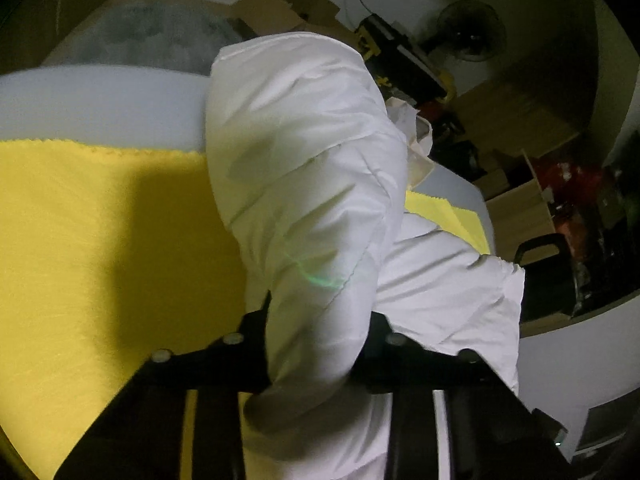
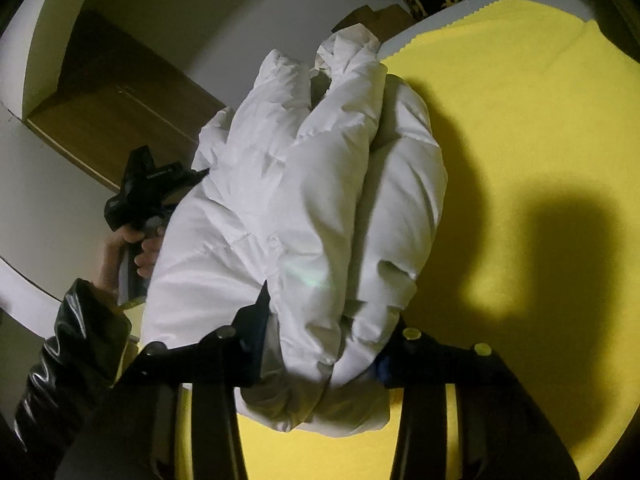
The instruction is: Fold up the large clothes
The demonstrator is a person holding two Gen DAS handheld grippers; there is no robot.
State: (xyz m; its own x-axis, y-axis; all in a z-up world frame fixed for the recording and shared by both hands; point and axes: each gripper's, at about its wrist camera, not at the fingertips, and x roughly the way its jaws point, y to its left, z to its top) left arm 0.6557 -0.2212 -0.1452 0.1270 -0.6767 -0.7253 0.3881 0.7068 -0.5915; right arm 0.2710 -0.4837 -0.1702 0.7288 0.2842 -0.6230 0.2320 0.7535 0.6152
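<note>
A white padded jacket (image 1: pixel 304 168) is bunched into thick folds and hangs over the yellow cloth (image 1: pixel 100 240). In the left wrist view my left gripper (image 1: pixel 318 322) is shut on one puffy fold, with black fingers (image 1: pixel 256 320) pressing in from both sides. The right wrist view shows the same jacket (image 2: pixel 320 184) with my right gripper (image 2: pixel 330 324) shut on its lower folds. There the left gripper (image 2: pixel 148 188) appears at the jacket's left side, held by a hand (image 2: pixel 120 248) in a glossy black sleeve; its tips are buried in the fabric.
The yellow cloth (image 2: pixel 520 128) covers a white table (image 1: pixel 100 104) with a rounded edge. Cardboard boxes (image 2: pixel 120 112) sit beyond the table. A fan (image 1: pixel 472 32), a black chair (image 1: pixel 548 272) and cluttered shelves (image 1: pixel 560 200) stand on the far side.
</note>
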